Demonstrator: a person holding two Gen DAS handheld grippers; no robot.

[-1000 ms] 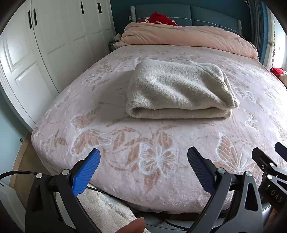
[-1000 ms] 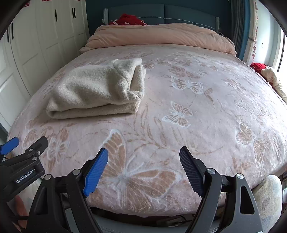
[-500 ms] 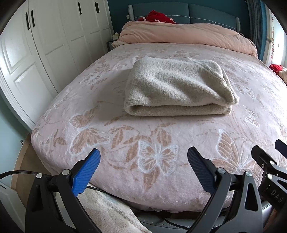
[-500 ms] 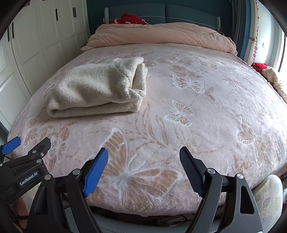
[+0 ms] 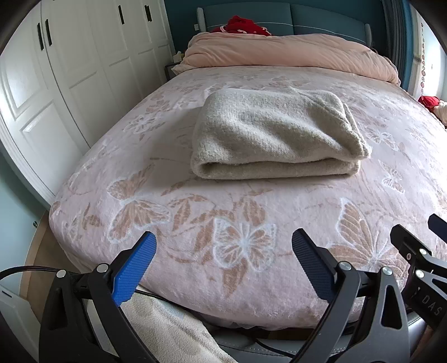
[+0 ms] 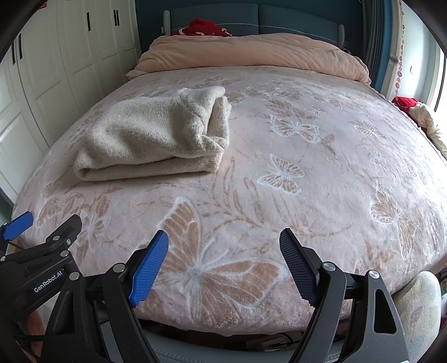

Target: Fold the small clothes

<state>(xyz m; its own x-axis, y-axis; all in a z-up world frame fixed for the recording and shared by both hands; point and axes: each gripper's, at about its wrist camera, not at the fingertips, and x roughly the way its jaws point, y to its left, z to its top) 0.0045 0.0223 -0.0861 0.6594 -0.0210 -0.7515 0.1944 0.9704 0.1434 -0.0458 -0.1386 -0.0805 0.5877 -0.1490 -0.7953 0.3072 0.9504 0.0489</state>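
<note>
A beige knitted garment [image 5: 276, 136] lies folded in a thick rectangle on the pink butterfly-print bed cover [image 5: 243, 217]; it also shows in the right wrist view [image 6: 156, 136] at the left. My left gripper [image 5: 223, 251] is open and empty above the foot edge of the bed, short of the garment. My right gripper [image 6: 223, 248] is open and empty over the foot edge, to the right of the garment. Each gripper shows at the edge of the other's view.
A rolled pink duvet [image 5: 287, 53] lies across the head of the bed, with a red item [image 5: 240, 25] behind it. White wardrobe doors [image 5: 64, 69] stand close on the left. Another pale cloth [image 5: 167, 332] lies below the left gripper, and red clothing [image 6: 405, 102] lies far right.
Both grippers have drifted slightly; the folded garment sits a touch lower and nearer in both views. Both stay open and empty. The fingertip low in the left view is gone.
</note>
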